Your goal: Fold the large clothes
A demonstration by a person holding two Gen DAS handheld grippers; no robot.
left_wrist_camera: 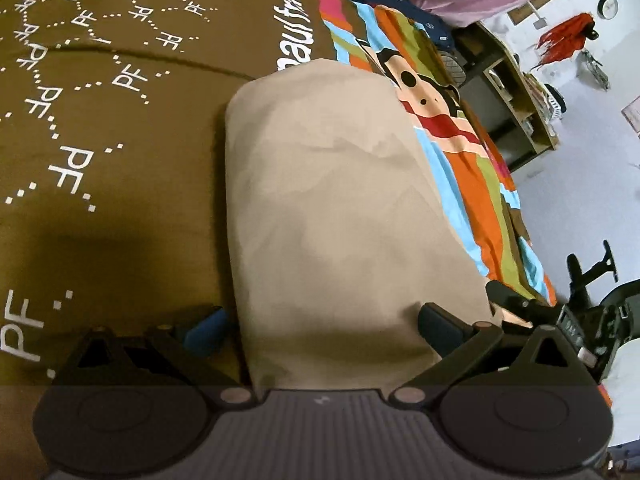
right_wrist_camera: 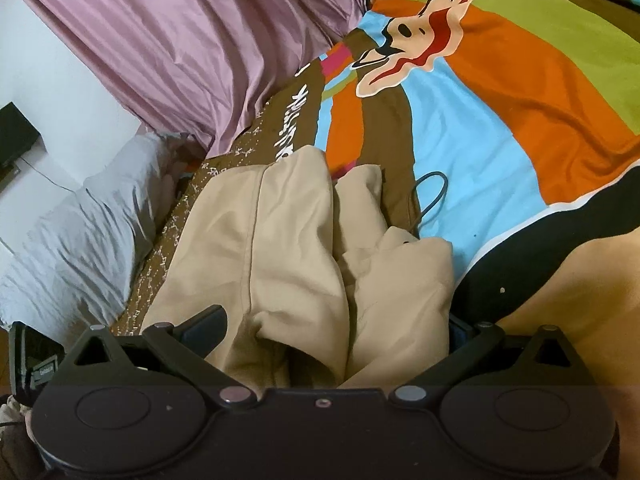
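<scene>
A beige garment [left_wrist_camera: 332, 208] lies folded into a long smooth strip on the brown printed bedspread [left_wrist_camera: 112, 120]. My left gripper [left_wrist_camera: 322, 326] stands open over its near end, one blue pad on each side of the cloth. In the right wrist view the same beige garment [right_wrist_camera: 280, 256] shows its bunched, layered end with a dark cord [right_wrist_camera: 432, 196] trailing from it. My right gripper [right_wrist_camera: 334, 328] is open wide, with the folds lying between its fingers and draped over the right fingertip. A black device [left_wrist_camera: 560, 320], apparently the right gripper, sits by the garment's near right corner.
A striped cartoon blanket [right_wrist_camera: 500, 92] covers the bed's other half. A purple sheet [right_wrist_camera: 200, 40] and a grey pillow [right_wrist_camera: 80, 232] lie at the head. A person's limb [right_wrist_camera: 580, 280] is at the right. Past the bed edge stand a wooden shelf [left_wrist_camera: 516, 92] and a chair base [left_wrist_camera: 592, 268].
</scene>
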